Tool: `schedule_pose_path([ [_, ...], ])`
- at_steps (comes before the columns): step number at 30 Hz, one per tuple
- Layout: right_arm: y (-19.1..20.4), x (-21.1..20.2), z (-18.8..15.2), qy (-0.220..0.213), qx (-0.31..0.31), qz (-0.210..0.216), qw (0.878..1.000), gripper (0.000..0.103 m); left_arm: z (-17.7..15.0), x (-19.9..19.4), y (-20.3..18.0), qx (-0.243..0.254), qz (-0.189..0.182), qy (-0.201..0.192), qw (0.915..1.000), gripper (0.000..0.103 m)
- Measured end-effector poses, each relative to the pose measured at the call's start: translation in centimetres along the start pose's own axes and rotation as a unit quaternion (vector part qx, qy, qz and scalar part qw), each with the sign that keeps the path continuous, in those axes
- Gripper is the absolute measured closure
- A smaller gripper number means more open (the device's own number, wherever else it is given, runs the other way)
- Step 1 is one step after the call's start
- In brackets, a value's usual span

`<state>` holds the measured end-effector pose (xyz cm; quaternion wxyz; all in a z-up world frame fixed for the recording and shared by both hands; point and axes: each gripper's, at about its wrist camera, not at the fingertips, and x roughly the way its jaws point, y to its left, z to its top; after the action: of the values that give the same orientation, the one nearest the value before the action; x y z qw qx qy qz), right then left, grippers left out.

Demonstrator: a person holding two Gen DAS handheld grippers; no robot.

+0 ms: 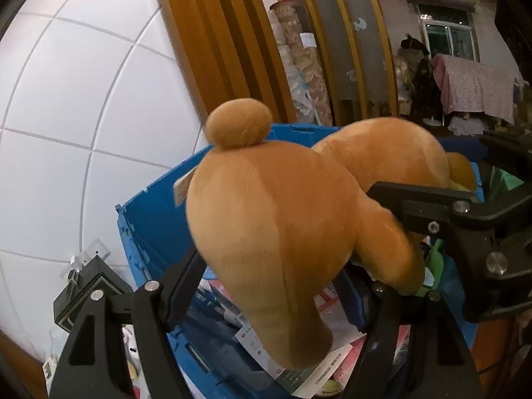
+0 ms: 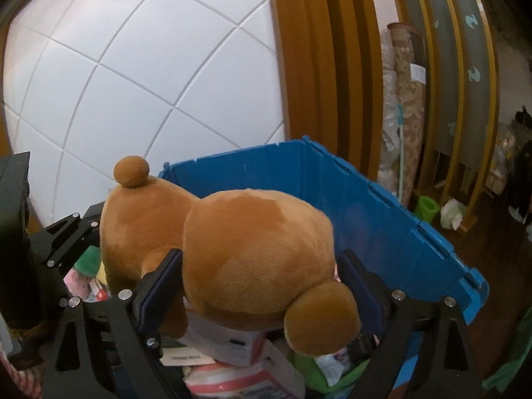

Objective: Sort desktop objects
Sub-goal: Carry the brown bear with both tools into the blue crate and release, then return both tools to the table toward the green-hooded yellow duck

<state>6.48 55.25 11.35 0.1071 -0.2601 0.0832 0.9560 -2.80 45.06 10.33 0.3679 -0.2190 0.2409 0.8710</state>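
A brown plush bear (image 1: pixel 272 232) hangs face down over the open blue crate (image 1: pixel 149 212). My left gripper (image 1: pixel 266 286) has its two fingers on either side of the bear's rump, below the round tail (image 1: pixel 237 123). My right gripper (image 2: pixel 262 282) has its fingers on either side of the bear's head (image 2: pixel 256 249), with one ear (image 2: pixel 321 317) hanging low. The right gripper also shows in the left wrist view (image 1: pixel 465 229). The left gripper shows in the right wrist view (image 2: pixel 66 232). The blue crate (image 2: pixel 382 212) holds several packets, papers and bags under the bear.
A white tiled wall (image 1: pixel 66 116) stands behind the crate. A dark box (image 1: pixel 86 292) and a clear plastic piece (image 1: pixel 89 256) lie left of the crate. Wooden door frames (image 2: pixel 316 66), rolled fabric (image 2: pixel 402 106) and a green cup (image 2: pixel 427 209) are to the right.
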Motion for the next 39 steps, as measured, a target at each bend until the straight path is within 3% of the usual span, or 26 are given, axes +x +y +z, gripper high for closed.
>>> schedule_pose_path([
  [3, -0.4, 0.6, 0.0, 0.007, 0.0, -0.006, 1.0, 0.01, 0.0, 0.3, 0.3, -0.012, 0.01, 0.004, 0.9999, 0.03],
  [6, -0.6, 0.9, -0.2, 0.011, 0.0, -0.002, 1.0, 0.001, 0.2, 0.0, 0.8, -0.022, 0.012, -0.002, 0.9997, 0.029],
  [23, 0.7, 0.6, -1.1, 0.02, -0.01, 0.0, 1.0, 0.0, -1.5, -1.5, 2.2, -0.061, 0.027, -0.015, 0.9977, 0.029],
  [31, 3.2, -0.8, -1.3, 0.01, -0.026, -0.002, 1.0, 0.0, -2.9, -3.3, 4.1, -0.088, 0.046, -0.026, 0.9947, 0.028],
  [39, 7.8, -1.9, -1.0, -0.007, -0.05, 0.023, 0.998, 0.0, -6.3, -6.6, 8.7, -0.134, 0.083, -0.034, 0.9869, 0.027],
])
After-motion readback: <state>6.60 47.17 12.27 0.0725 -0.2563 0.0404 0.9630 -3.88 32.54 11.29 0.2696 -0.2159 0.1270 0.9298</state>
